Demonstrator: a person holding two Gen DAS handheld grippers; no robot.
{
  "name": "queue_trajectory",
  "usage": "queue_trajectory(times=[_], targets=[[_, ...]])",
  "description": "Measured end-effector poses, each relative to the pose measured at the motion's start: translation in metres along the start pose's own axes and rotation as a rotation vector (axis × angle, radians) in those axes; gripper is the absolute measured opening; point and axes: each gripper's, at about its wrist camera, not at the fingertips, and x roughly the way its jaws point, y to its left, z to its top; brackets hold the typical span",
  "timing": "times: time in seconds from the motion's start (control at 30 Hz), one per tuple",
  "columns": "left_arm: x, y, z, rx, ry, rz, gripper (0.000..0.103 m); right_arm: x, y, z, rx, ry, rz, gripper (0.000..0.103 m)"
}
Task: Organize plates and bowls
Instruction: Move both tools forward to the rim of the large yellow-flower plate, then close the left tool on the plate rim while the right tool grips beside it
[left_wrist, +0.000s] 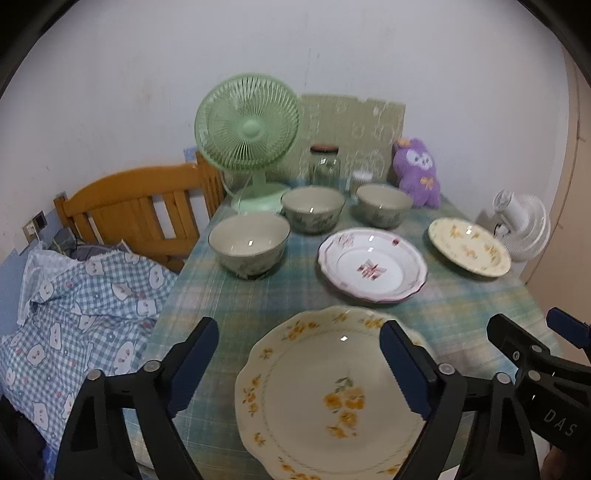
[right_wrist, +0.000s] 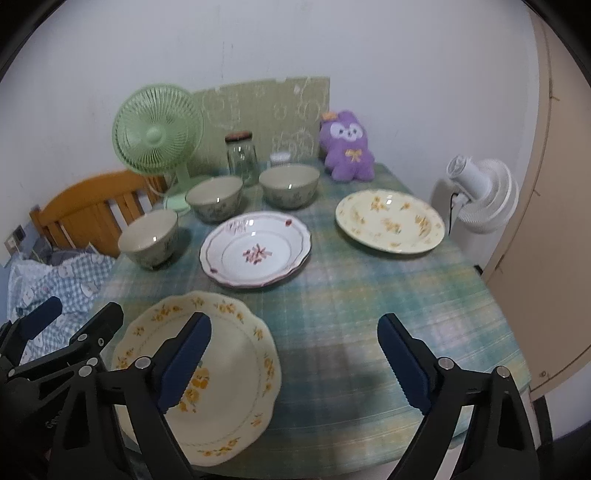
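Note:
A cream plate with yellow flowers (left_wrist: 332, 391) (right_wrist: 221, 369) lies at the table's near edge. A white plate with pink flowers (left_wrist: 371, 264) (right_wrist: 255, 249) lies mid-table. A second yellow-flowered plate (left_wrist: 469, 245) (right_wrist: 389, 219) lies at the right. Three green-grey bowls (left_wrist: 249, 242) (left_wrist: 312, 206) (left_wrist: 384, 203) stand behind them, also in the right wrist view (right_wrist: 149, 238) (right_wrist: 214, 197) (right_wrist: 290, 184). My left gripper (left_wrist: 299, 365) is open and empty above the near plate's left part. My right gripper (right_wrist: 293, 362) is open and empty above the near plate's right rim.
A green fan (left_wrist: 247, 125), a glass jar (left_wrist: 324, 166) and a purple plush toy (left_wrist: 417, 170) stand at the table's back. A white fan (right_wrist: 480, 192) stands off the right edge. A wooden headboard (left_wrist: 140, 206) and checked bedding (left_wrist: 74, 314) lie to the left.

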Motion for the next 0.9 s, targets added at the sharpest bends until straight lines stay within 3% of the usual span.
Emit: queue_trajectory(times=[0.53, 0.7, 0.77, 0.9], targets=[[0.082, 0.028, -0.036, -0.002, 0.243, -0.015, 0.067, 0.087, 0.034, -0.028, -0.011, 0.212, -0.056, 0.075], [0.096, 0.032, -0.042, 0.005, 0.279, -0.03, 0.061, 0.106, 0.036, -0.035, 0.005, 0.281, -0.069, 0.067], [0.1, 0.034, -0.043, 0.008, 0.286, -0.04, 0.058, 0.112, 0.038, -0.038, 0.009, 0.303, -0.067, 0.057], [0.106, 0.036, -0.044, 0.025, 0.311, -0.064, 0.055, 0.118, 0.043, -0.041, 0.007, 0.337, -0.096, 0.054]])
